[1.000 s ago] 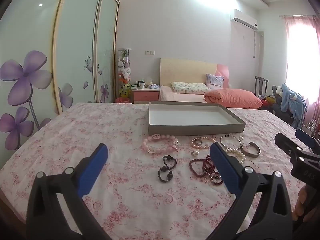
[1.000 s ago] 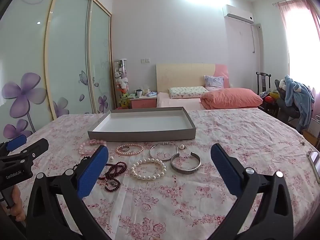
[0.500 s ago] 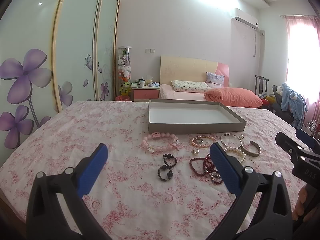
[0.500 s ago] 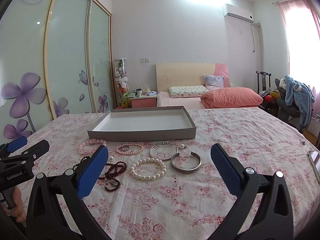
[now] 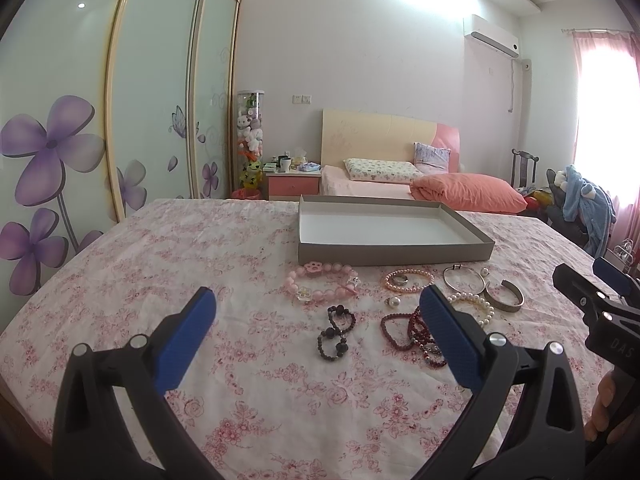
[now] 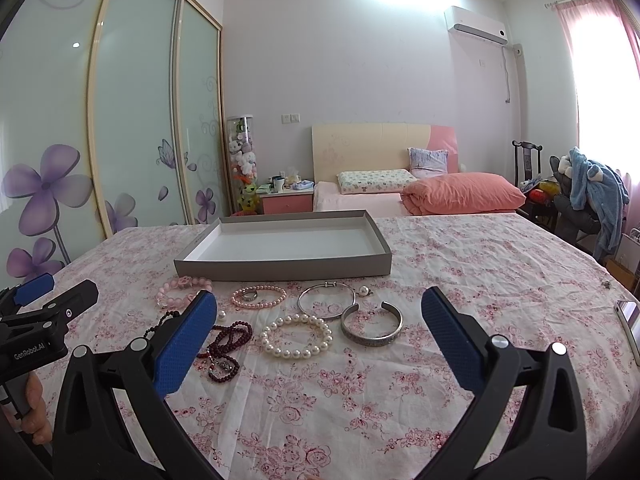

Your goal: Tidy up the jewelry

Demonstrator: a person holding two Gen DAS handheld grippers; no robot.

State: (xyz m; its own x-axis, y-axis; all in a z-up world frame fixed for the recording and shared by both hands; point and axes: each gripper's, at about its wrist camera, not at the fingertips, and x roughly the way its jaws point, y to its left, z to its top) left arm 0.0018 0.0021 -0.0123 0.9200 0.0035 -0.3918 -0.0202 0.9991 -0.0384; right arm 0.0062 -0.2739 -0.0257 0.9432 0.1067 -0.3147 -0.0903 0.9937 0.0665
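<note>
Pink-flowered cloth (image 6: 460,280) covers the whole work surface, and its near edge is cut off by the bottom of both views. Nearest the cameras, the left gripper (image 5: 318,312) and the right gripper (image 6: 320,312) each hang above the cloth with jaws spread wide and nothing between the blue pads. A bit of a hand shows at the frame edge under each gripper as seen from the other camera, mostly cropped.

Beyond the fingers the jewelry lies loose on the cloth, none of it in the tray. The dark red bead strand (image 6: 230,340) is partly hidden behind a blue pad in both views, so its full shape cannot be made out. To its left lies a black bead bracelet (image 5: 336,332), twisted into a figure eight. The white pearl bracelet (image 6: 297,337) sits just beside the silver cuff (image 6: 372,324); a thin silver bangle (image 6: 326,306) lies just behind them, with a pearl earring (image 6: 364,291) near its far right. A small pink pearl bracelet (image 6: 259,297) encircles a ring (image 6: 250,295), too small to read in detail. Further left is the chunky pink bead bracelet (image 5: 322,286).

Behind the jewelry stands the grey tray (image 6: 280,270), shallow, white inside. At the right edge of the cloth a phone (image 6: 630,320) is cropped by the lens rim. Farthest off are a bed (image 6: 400,196) and a flower-painted wardrobe (image 6: 132,120).
</note>
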